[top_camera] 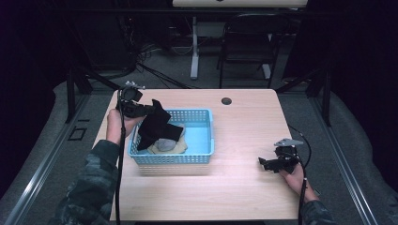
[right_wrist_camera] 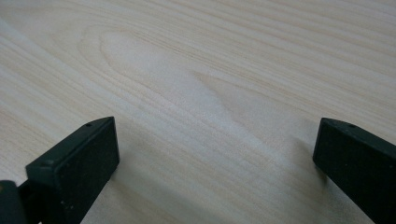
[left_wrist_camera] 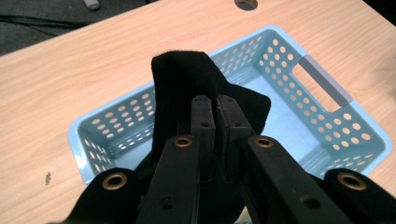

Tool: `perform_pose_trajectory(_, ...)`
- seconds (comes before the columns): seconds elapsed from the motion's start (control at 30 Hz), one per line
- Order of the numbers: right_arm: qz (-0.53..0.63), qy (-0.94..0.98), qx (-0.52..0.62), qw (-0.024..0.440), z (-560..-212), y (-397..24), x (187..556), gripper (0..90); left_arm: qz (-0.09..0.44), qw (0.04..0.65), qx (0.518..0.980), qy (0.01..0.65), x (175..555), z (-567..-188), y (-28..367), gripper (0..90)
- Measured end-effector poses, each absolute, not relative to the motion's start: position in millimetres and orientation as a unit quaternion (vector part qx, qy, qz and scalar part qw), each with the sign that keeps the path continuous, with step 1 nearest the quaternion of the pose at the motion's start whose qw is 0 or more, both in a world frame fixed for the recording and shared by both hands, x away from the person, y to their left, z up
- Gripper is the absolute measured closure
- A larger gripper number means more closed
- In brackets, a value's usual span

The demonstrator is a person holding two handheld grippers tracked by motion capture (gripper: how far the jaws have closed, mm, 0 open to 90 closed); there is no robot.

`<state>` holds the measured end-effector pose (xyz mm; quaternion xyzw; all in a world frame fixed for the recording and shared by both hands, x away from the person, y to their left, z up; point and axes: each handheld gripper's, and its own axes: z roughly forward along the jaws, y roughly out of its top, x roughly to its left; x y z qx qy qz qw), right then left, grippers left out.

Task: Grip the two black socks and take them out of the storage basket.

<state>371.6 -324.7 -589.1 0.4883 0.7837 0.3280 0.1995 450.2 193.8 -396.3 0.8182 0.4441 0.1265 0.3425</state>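
Observation:
A black cloth (top_camera: 157, 124) hangs over the left part of a light blue perforated basket (top_camera: 206, 140), held up by my left gripper (top_camera: 151, 108), which is shut on it. In the left gripper view the cloth (left_wrist_camera: 180, 77) drapes over both closed jaws above the basket (left_wrist_camera: 327, 121). Under the cloth in the basket lie a grey piece (top_camera: 165, 144) and a tan piece (top_camera: 180, 146). My right gripper (top_camera: 264, 162) rests low over the table at the right, open, with bare wood between its fingers (right_wrist_camera: 79, 163).
The wooden table (top_camera: 244, 122) has a round cable hole (top_camera: 226, 101) at its far side. A dark chair (top_camera: 248, 42) and a table leg (top_camera: 194, 47) stand beyond it. A person's sleeves enter from the bottom.

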Motion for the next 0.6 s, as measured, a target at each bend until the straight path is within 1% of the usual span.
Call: perform_pose_trajectory(0.6, 0.328, 0.784, 0.488, 0.2, -589.1, -324.7, 371.6, 0.0, 0.153, 0.358, 0.81, 0.439, 450.1, -358.3, 202.0, 86.4)
